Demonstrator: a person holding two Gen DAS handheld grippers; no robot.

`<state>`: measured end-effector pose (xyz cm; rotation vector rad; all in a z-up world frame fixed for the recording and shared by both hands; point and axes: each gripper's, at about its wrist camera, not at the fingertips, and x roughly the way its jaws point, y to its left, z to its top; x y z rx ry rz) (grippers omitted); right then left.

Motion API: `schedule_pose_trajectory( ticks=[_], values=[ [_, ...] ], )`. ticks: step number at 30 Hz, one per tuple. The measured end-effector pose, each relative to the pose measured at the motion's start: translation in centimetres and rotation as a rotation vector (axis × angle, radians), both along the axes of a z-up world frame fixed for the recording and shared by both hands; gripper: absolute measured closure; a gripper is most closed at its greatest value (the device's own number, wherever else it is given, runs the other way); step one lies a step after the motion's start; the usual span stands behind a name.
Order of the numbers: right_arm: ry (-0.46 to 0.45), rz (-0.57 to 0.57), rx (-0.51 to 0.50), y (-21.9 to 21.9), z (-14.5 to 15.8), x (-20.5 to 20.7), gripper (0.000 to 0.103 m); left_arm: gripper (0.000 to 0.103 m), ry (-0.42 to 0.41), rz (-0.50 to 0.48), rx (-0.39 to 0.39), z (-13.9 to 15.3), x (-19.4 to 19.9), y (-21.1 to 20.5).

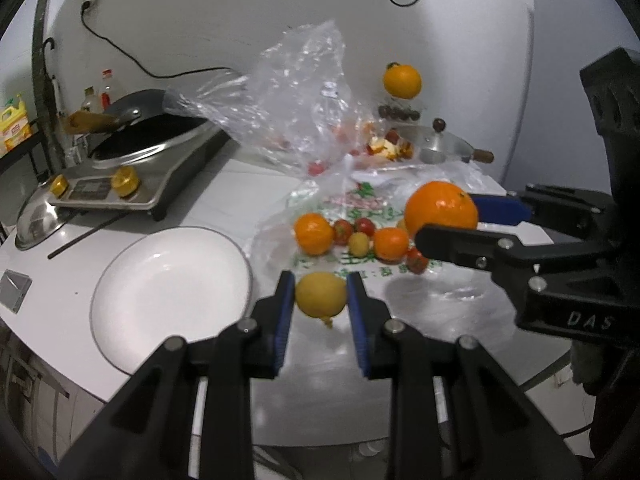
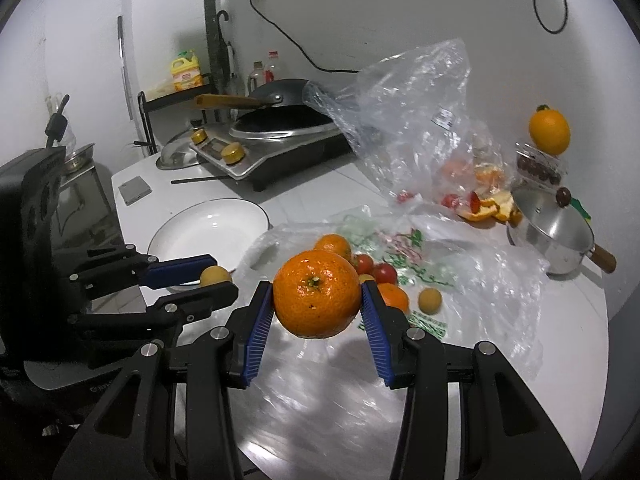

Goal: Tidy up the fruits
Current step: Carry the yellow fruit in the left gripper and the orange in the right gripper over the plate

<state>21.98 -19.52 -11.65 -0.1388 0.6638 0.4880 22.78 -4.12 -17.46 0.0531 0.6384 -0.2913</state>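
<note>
I have a small yellow fruit (image 1: 321,294), smooth and matte with a little stub at its lower end, pinched between the ribbed blue pads of my left gripper (image 1: 321,295), clear of the tabletop and just right of the white plate (image 1: 120,320). My right gripper (image 2: 317,296) clamps a large orange (image 2: 316,293) with pebbled, glossy skin; only the right wrist view shows its green stem scar facing the lens, while the left wrist view sees it from the side as a plain round ball.

Below and beyond both lies the fruit pile (image 1: 352,236): two smaller oranges, red cherry tomatoes and a small yellow fruit, on a crinkled printed plastic bag (image 1: 360,200). Only the right view shows one more small yellow fruit (image 2: 430,300) lying apart on that bag.

Further out, a crumpled clear bag (image 2: 420,120) stands up, with orange peel (image 2: 490,204) beside it. A shiny steel saucepan (image 2: 552,236) with a wooden handle sits to the right, and an induction cooker (image 1: 132,176) with a dark wok on the left. The white round table (image 1: 312,400) is glossy.
</note>
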Motion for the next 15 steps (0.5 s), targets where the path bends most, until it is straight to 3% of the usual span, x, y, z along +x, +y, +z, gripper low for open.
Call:
schedule_pose_trajectory(
  ticks=[15],
  values=[
    [-0.011, 0.057, -0.041, 5.3, 0.2, 1.2, 0.056, 0.076, -0.014, 0.086, -0.017, -0.3, 0.1, 5.4]
  ],
)
